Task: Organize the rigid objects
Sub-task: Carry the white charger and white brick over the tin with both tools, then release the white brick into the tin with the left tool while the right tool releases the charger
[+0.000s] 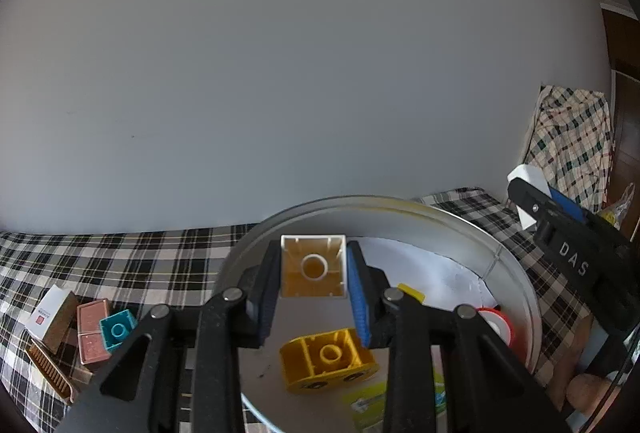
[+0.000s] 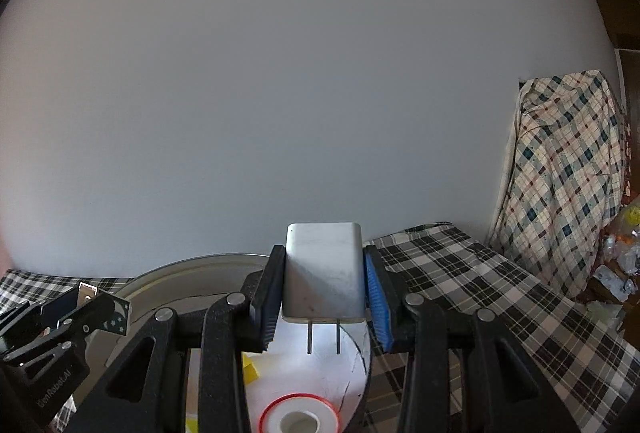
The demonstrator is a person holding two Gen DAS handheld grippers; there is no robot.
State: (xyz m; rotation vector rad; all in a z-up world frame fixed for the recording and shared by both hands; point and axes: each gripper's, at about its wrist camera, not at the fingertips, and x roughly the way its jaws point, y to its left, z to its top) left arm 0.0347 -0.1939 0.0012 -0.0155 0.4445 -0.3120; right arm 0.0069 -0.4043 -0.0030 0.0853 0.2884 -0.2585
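Note:
My left gripper (image 1: 313, 269) is shut on a white toy brick (image 1: 313, 267), whose hollow yellowish underside faces the camera, above a round metal tin (image 1: 516, 285). In the tin lie a yellow brick (image 1: 328, 359), a red-rimmed white tape roll (image 1: 496, 321) and a small yellow piece (image 1: 412, 293). My right gripper (image 2: 324, 273) is shut on a white plug charger (image 2: 324, 271), prongs toward the camera, over the tin's right rim (image 2: 200, 261). The tape roll (image 2: 300, 419) lies below it. At the right of the left wrist view, the right gripper (image 1: 532, 193) appears with the charger (image 1: 528, 177).
On the checked cloth (image 1: 120, 257) left of the tin lie a teal brick (image 1: 118, 329), a pink block (image 1: 93, 329), a white box (image 1: 48, 313) and a brown ribbed piece (image 1: 52, 373). A checked blanket (image 2: 568, 169) hangs at the right. A pale wall fills the back.

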